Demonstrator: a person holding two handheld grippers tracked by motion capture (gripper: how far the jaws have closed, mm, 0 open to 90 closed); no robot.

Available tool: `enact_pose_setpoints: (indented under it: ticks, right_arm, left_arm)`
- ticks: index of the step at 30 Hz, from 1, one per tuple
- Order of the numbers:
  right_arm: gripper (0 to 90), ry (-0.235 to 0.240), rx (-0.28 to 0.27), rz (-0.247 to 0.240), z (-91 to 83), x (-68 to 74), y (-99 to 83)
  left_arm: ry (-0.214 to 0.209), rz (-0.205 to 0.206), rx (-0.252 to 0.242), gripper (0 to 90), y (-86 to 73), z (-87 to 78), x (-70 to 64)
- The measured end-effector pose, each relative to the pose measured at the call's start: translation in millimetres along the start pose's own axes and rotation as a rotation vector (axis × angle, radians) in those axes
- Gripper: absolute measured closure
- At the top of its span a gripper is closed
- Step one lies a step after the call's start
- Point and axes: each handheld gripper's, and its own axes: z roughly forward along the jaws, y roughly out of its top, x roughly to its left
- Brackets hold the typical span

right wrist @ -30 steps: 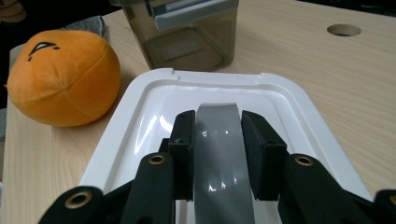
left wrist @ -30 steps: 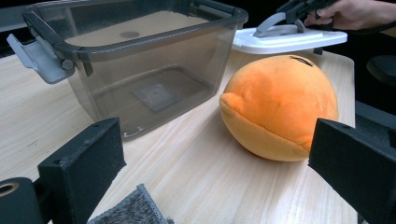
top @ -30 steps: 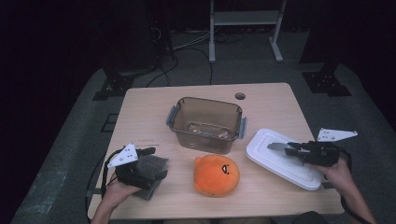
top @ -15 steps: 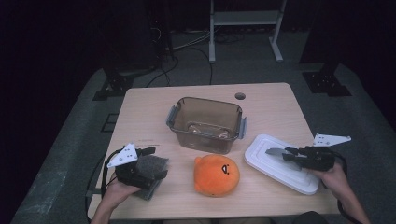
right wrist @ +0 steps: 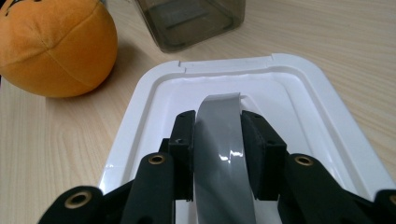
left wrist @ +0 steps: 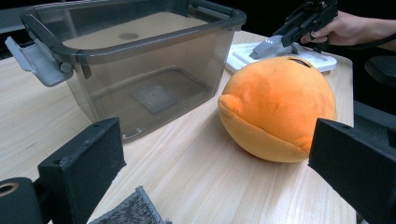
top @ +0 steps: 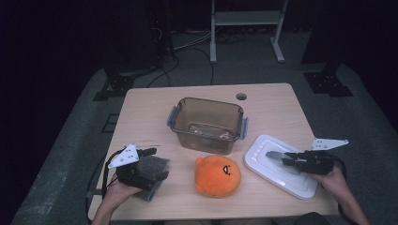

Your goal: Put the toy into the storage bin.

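Note:
A clear brown-grey bin [top: 206, 123] with grey side latches stands open at the table's middle. An orange round plush [top: 217, 176] lies just in front of it. To the plush's right lies a white lid [top: 270, 174]. My right gripper [top: 287, 161] hovers over the lid, shut on a flat grey strip [right wrist: 219, 154] that sticks out past its jaws [top: 273, 154]. At the front left, my left gripper [top: 149, 165] rests on a dark grey pad [top: 157, 165]. It is open, with the plush [left wrist: 278, 109] and the bin [left wrist: 135, 70] ahead of it.
The table [top: 141, 117] has a small round hole [top: 241, 96] near its far edge. Bare wood lies left of the bin and behind it. A white metal stand [top: 244, 28] and cables sit on the dark floor beyond the table.
My right gripper has sunk a little toward the lid and drawn nearer the person, still holding the grey strip. The left gripper, plush and bin have stayed put.

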Motion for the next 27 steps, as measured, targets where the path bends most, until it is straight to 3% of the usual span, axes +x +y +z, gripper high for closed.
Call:
enact_pose_setpoints:
  ticks: [11, 14, 27]
  right_arm:
    - [64.9, 0.011, 0.014, 0.004, 3.5, 0.3, -3.2]
    - [59.1, 0.011, 0.002, 0.007, 2.1, 0.9, -0.1]
    - [47.5, 0.043, -0.029, -0.088, -0.2, 23.9, 43.4]
  left_arm:
    - [0.001, 0.002, 0.001, 2.7, 0.0, -0.8, 0.2]
    - [0.000, 0.002, -0.001, 2.7, 0.4, -0.3, -0.5]
    - [0.003, 0.005, 0.000, 2.7, 0.3, -1.7, -0.7]
